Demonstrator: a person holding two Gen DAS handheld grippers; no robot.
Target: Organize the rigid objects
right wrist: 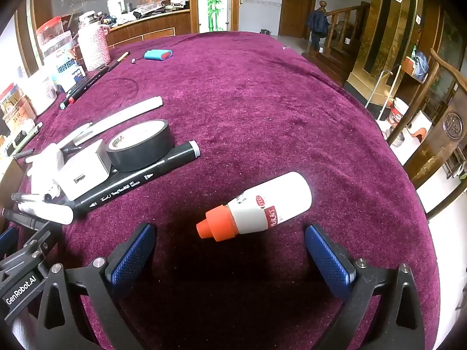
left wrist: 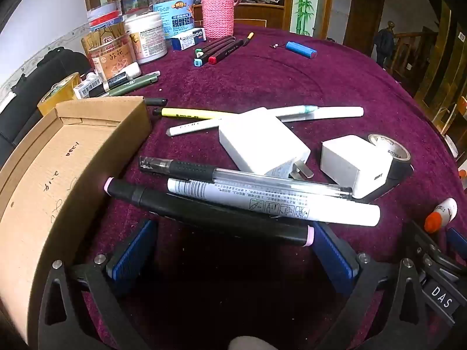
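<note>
My left gripper stands open just in front of a black marker with pink ends. A white marker and a clear gel pen lie across and behind it. An empty cardboard box sits to the left. Two white chargers and a black tape roll lie beyond. My right gripper is open too, with a white bottle with an orange cap lying on its side just ahead of the fingers, untouched. A long black marker lies to its left.
Purple cloth covers the table. Jars, a pink knitted flask and markers crowd the far left. A blue case lies far back. More pens are scattered mid-table. A wooden chair stands off the right edge.
</note>
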